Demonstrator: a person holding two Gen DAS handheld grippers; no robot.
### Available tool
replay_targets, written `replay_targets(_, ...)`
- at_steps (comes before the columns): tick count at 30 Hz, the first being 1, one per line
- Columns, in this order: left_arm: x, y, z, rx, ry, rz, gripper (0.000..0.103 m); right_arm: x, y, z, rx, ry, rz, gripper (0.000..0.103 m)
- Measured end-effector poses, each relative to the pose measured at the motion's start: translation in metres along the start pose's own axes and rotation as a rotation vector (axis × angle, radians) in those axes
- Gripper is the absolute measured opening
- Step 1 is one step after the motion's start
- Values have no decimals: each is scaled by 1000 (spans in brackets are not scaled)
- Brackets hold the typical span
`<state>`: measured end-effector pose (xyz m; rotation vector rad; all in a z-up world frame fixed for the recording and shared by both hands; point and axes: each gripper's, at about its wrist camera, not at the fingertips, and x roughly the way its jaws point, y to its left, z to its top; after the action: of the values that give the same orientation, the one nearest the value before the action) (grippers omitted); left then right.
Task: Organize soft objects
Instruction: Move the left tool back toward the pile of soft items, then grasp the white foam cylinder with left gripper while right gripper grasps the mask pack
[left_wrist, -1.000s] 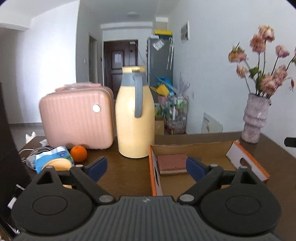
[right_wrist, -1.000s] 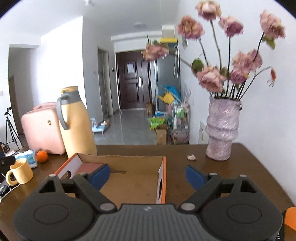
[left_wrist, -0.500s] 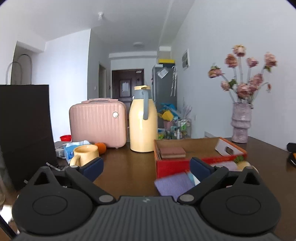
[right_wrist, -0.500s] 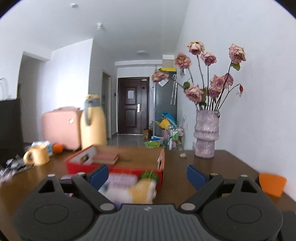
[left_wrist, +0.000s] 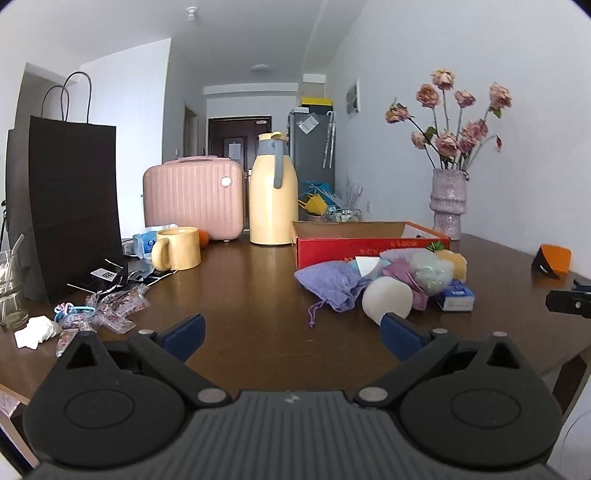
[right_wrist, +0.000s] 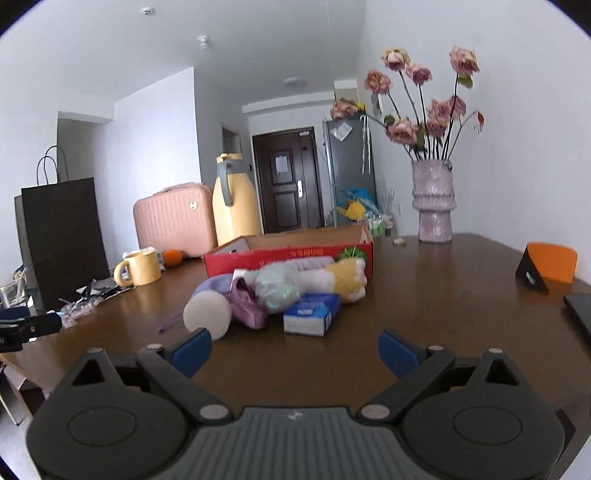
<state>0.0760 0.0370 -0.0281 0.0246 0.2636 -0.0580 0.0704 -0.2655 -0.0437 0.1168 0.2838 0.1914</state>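
Note:
A pile of soft things lies on the brown table in front of a red cardboard box (left_wrist: 369, 247) (right_wrist: 288, 256): a purple drawstring pouch (left_wrist: 330, 282), a round white sponge (left_wrist: 387, 298) (right_wrist: 207, 314), a pale green mesh puff (left_wrist: 432, 271) (right_wrist: 277, 287), a yellow and white plush (right_wrist: 343, 282), a pink-purple cloth (right_wrist: 246, 304) and a blue tissue pack (left_wrist: 455, 295) (right_wrist: 312, 314). My left gripper (left_wrist: 291, 336) is open and empty, short of the pile. My right gripper (right_wrist: 294, 349) is open and empty, just short of the tissue pack.
A yellow mug (left_wrist: 177, 248), a pink case (left_wrist: 194, 197), a yellow jug (left_wrist: 273, 192) and a black paper bag (left_wrist: 66, 206) stand at the left. Wrappers (left_wrist: 110, 304) litter the left front. A flower vase (left_wrist: 448, 203) and an orange stand (left_wrist: 554, 258) are at the right.
Both grippers have pulled back and down from over the box toward the table's near edge. The pile of soft things has come into view in front of the box.

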Motion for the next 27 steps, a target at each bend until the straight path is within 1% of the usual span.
replay_targets(3, 6, 2, 1, -30, 7, 0, 103, 8, 0, 3, 0, 13, 4, 97)
replay_targets(6, 18, 2, 1, -44, 38, -5, 103, 18, -1, 6, 3, 39, 17, 95)
replay_targets(11, 47, -3, 13, -61, 79, -40, 103, 41, -5, 18, -4, 68, 31, 87)
replay_targets(13, 63, -7, 20, -74, 97, -81, 103, 52, -8, 25, 1, 74, 30, 87)
replay_targets(15, 83, -11, 29, -104, 134, -137, 103, 64, -11, 31, 10, 81, 31, 86)
replay_targets(18, 118, -17, 41, -177, 213, -251, 101, 85, -14, 38, 11, 105, 27, 84)
replay_targets(20, 143, -23, 47, -211, 248, -294, 96, 100, -15, 43, 8, 118, 29, 84)
replay_targets(22, 165, -27, 51, -232, 278, -315, 92, 116, -15, 49, -2, 125, 34, 84)
replay_targets(24, 187, -31, 54, -260, 316, -314, 88, 131, -16, 53, -4, 128, 41, 84)
replay_targets(25, 197, -32, 54, -273, 337, -311, 82, 139, -16, 55, -3, 134, 47, 84)
replay_targets(27, 215, -32, 51, -301, 399, -310, 77, 155, -14, 57, -3, 145, 68, 83)
